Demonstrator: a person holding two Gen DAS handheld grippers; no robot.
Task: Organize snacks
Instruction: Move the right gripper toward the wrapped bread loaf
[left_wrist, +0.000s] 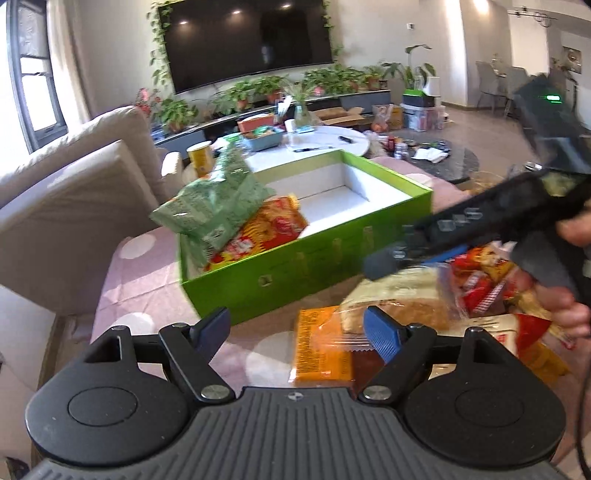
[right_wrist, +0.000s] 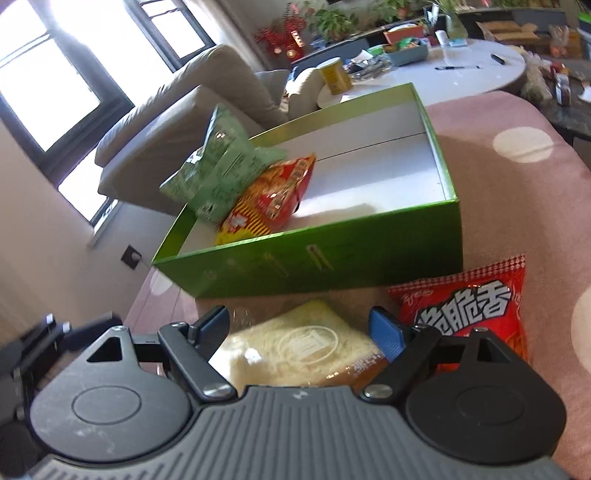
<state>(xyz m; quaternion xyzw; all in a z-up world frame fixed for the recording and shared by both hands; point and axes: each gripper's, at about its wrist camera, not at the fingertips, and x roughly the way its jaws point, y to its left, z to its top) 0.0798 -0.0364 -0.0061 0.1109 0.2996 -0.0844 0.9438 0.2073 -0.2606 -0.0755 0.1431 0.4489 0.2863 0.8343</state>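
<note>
Snacks lie in two groups on our pink, white-dotted worktop (right_wrist: 517, 122). A green bag (left_wrist: 212, 206) and a red-and-yellow bag (left_wrist: 266, 230) lean together in the near-left corner of the green box (right_wrist: 332, 258) — the rest of its white floor is bare. In front of the box, on the near side, we see an orange packet (left_wrist: 321, 347), a clear bag of pale noodles (right_wrist: 299, 343) and a red bag with white lettering (right_wrist: 469, 306). Our left tongs (left_wrist: 295, 332) are spread, nothing pinched, with the orange packet just below them. Our right tongs (right_wrist: 299, 332) are also spread, above the noodle bag — whether the pads touch it we cannot tell. In the left view the right tongs reach in blurred over the pile.
</note>
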